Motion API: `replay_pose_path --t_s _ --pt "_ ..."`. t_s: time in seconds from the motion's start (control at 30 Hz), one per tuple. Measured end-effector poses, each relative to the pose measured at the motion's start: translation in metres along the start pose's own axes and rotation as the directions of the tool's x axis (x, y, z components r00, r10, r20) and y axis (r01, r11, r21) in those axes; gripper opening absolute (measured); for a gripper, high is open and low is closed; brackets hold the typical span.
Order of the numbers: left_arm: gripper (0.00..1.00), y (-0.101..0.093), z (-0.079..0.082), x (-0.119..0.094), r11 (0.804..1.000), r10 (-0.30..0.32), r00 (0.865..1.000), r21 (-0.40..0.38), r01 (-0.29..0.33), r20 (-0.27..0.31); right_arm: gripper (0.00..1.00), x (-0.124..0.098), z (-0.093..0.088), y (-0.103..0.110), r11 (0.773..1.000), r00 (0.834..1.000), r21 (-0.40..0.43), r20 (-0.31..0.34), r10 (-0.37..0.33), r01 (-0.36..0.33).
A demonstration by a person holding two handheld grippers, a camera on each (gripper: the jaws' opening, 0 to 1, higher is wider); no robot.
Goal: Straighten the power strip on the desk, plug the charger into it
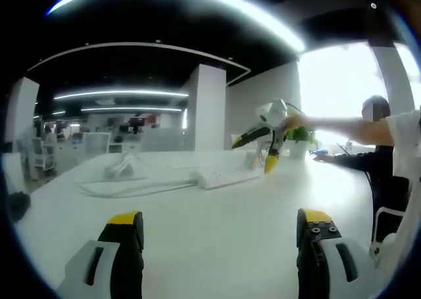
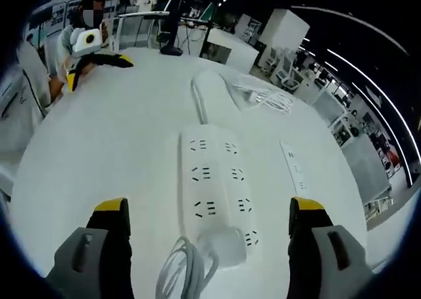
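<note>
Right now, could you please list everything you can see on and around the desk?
power strip: one, white, flat on the desk, framed by the right gripper's fingers, cord at its near end
second strip: one, white, narrower, to the right of the first in the right gripper view
cable bundle: one, white, farther along the desk
desk: one, white, large
left gripper: one, black fingers with yellow tips, open, over bare desk
right gripper: one, same colours, open, over the power strip
</note>
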State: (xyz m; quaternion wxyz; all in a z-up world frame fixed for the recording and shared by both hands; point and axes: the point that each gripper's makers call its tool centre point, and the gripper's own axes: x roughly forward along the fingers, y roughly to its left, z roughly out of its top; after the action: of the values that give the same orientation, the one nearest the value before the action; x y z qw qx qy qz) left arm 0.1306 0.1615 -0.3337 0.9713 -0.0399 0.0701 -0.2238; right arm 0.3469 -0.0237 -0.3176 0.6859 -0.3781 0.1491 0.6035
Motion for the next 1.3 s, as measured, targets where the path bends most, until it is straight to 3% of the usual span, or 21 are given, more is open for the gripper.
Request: replay_pose_path --t_s 0.1,0.37,0.43,0.53,0.73,0.87,0.97,1.13,1.23,1.3 --pt "0.99 0.0 -0.001 0.0 1.0 0.0 1.0 -0.001 0.0 -0.002 1.0 -0.004 0.008 -0.002 1.0 0.998 0.019 0.054 -0.014 0.013" --pt "0.99 -0.001 0.0 0.0 1.0 -0.005 1.0 -0.002 0.005 0.002 1.0 -0.013 0.016 -0.007 0.998 0.993 0.052 0.106 -0.053 0.047" --pt "0.99 -0.002 0.0 0.0 1.0 -0.007 1.0 -0.002 0.007 0.002 1.0 -0.015 0.021 -0.005 0.997 0.988 0.07 0.145 -0.054 0.044" --pt "0.99 -0.002 -0.001 0.0 1.0 -0.008 1.0 -0.004 0.008 0.002 1.0 -0.02 0.032 -0.005 0.993 0.97 0.111 0.234 -0.072 0.047" --pt "0.99 -0.001 -0.001 -0.001 1.0 -0.007 1.0 -0.005 0.007 0.003 1.0 -0.039 0.051 -0.01 0.978 0.911 0.198 0.389 -0.137 0.063" --pt "0.99 -0.001 -0.001 -0.001 1.0 -0.006 1.0 -0.006 0.006 0.005 1.0 -0.048 0.054 -0.013 0.966 0.894 0.244 0.412 -0.177 0.079" --pt "0.99 -0.001 0.0 -0.001 1.0 -0.007 1.0 -0.008 0.007 0.008 1.0 -0.06 0.061 -0.017 0.957 0.858 0.267 0.461 -0.228 0.111" --pt "0.99 -0.003 -0.001 -0.001 1.0 -0.015 1.0 -0.008 0.016 0.009 1.0 -0.074 0.065 -0.016 0.94 0.826 0.31 0.486 -0.286 0.143" --pt "0.99 -0.005 -0.001 0.0 1.0 -0.021 1.0 -0.011 0.021 0.013 1.0 -0.076 0.062 -0.015 0.93 0.829 0.322 0.459 -0.319 0.18" --pt "0.99 -0.005 -0.001 0.0 1.0 -0.022 1.0 -0.013 0.023 0.013 1.0 -0.079 0.062 -0.012 0.927 0.82 0.321 0.465 -0.333 0.195"
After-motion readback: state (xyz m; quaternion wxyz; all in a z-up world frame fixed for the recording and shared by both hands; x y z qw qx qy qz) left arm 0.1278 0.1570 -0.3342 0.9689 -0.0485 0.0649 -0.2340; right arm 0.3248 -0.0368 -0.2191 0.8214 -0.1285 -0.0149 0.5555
